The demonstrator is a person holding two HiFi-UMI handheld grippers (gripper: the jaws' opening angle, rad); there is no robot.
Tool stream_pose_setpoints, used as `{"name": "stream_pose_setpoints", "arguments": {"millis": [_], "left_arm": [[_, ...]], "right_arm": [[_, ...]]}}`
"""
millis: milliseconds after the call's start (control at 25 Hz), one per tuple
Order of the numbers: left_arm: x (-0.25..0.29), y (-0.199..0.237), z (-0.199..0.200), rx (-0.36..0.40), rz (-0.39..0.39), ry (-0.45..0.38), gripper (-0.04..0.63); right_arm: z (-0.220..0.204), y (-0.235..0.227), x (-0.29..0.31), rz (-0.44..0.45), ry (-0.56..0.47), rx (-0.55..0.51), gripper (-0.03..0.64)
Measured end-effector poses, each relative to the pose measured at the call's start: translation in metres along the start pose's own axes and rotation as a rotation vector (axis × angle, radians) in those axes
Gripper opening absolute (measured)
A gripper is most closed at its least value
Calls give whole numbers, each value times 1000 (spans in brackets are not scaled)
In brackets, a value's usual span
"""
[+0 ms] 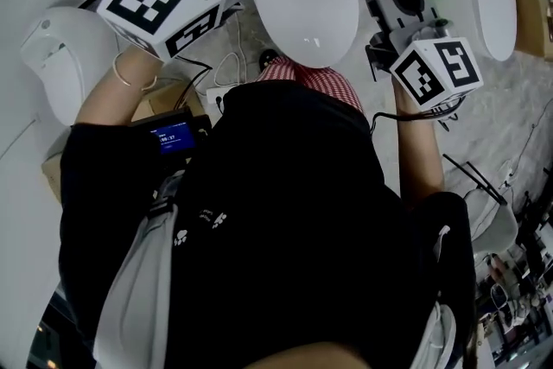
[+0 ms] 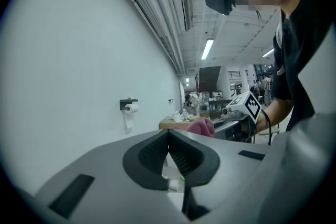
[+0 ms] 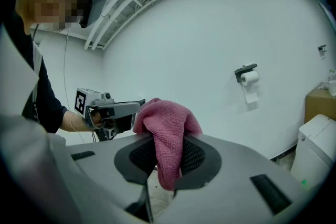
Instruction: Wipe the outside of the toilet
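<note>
Head view, looking steeply down past a person's dark top: a white toilet [image 1: 302, 4] with its lid closed stands straight ahead, between two other white toilets at the left and right edges. The right gripper [image 3: 167, 150] is clamped on a pink cloth [image 3: 168, 123], which bunches above the jaws and hangs a short tail below them; from above, the cloth sits over the lid's right rear edge, though contact cannot be confirmed, and the right gripper view shows only bare wall behind it. The left gripper [image 2: 169, 138] is raised beside the toilet's left side, its jaws pressed together with nothing between them.

Wiping looks about to begin rather than under way. To do it well, lower the bunched face of the cloth flat onto the shell, not the jaw tips; hold the clamp firm so the cloth cannot slip out; run overlapping strokes from lid down to the sides; hold the empty gripper clear, and watch the cables [image 1: 229, 65] lying on the floor near the base.
</note>
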State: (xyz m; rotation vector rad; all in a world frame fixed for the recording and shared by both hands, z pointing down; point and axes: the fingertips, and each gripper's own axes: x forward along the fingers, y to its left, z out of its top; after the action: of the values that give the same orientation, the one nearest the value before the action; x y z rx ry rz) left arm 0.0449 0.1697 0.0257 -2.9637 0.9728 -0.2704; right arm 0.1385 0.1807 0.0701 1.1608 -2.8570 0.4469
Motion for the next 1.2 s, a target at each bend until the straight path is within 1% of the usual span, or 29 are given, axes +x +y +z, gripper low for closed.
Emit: {"name": "stream_pose_setpoints", "arguments": {"millis": [80,200,320,440,600,720,800,920,1000,1080,1200], "left_arm": [[-1,-5,-2,18,1,14,6],[6,-15,1,19,21,25,6],[19,-24,4,32,71,40,6],[35,-40,13,41,102,49,6],[62,-86,29,61,122,54,6],[86,-117,35,24,127,34,6],[97,-133,38,33,138,33,6],[123,-166,44,60,153,49,6],[138,-185,48,65,170,59,6],[148,-197,50,56,190,72,6],[157,-207,47,71,219,109,6]], "right_arm": [[3,2,-7,-1,-16,-1,74],[12,-2,-21,13,-47,-18,74],[18,-13,-32,65,-68,-26,74],[24,-24,-53,112,-78,-46,74],[33,-43,-108,150,-114,-57,74],[36,-56,-144,178,-132,-79,74],[36,-61,-160,196,-138,-90,74],[39,-82,-192,230,-159,-73,74],[42,-100,-212,252,-168,-54,74],[42,-115,-227,263,-162,-48,74],[42,-129,-236,288,-152,-49,74]]}}
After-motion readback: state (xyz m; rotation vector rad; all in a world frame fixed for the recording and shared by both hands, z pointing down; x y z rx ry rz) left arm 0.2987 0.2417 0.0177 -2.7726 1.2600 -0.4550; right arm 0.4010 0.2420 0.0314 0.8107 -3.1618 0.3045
